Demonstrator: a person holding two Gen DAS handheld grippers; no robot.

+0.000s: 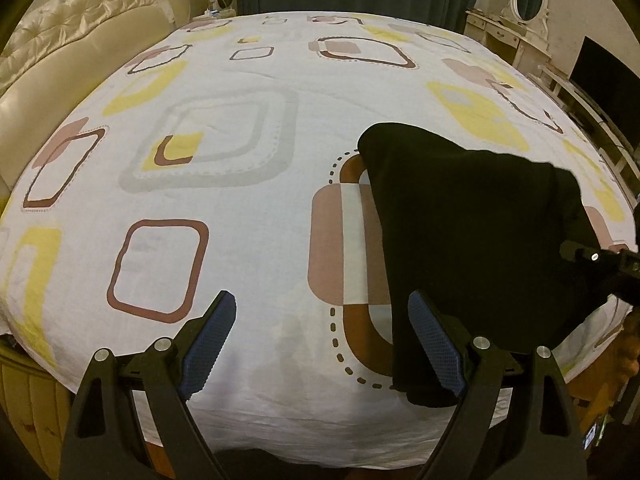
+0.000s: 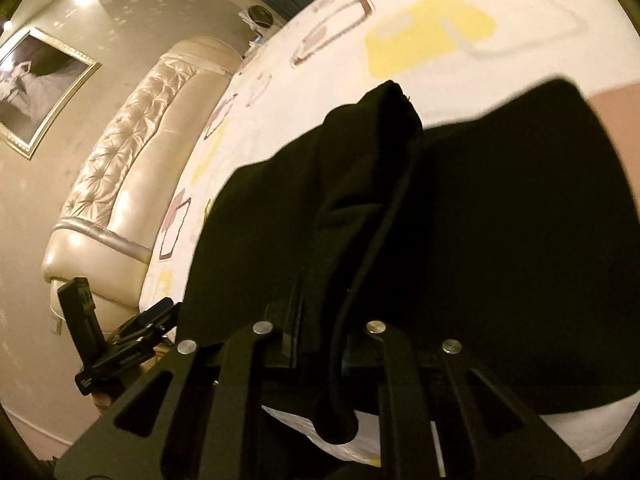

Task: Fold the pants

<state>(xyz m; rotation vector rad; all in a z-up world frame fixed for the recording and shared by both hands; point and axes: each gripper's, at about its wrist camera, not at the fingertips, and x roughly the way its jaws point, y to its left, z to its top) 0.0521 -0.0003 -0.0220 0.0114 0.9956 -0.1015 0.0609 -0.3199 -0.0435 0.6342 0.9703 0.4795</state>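
The black pants (image 1: 472, 240) lie bunched on the right part of the bed (image 1: 240, 208), near its front edge, with one limp end hanging over that edge beside the left claw (image 1: 322, 344). The right claw (image 2: 324, 344) is clenched on a thick gathered fold of the pants, the cloth rising between its closed fingers and draping forward over the patterned bedsheet (image 2: 432, 40). The left claw stands released, its blue pads wide apart and nothing between them; its right pad (image 1: 436, 344) is just beside the hanging end, though contact cannot be told. The likeliest trouble, as I judge it, is a one-sided lift: with only the right claw gripping a bundle rather than a single hem, the layers could slide unevenly and the fold come out twisted. The dangling end could also drag more cloth off the bed's edge (black on black hides the seams, so picking the right layer is hard). Room is generous to the left and far side, where the sheet lies bare; the tufted headboard (image 1: 76, 48) stands well apart at the left.
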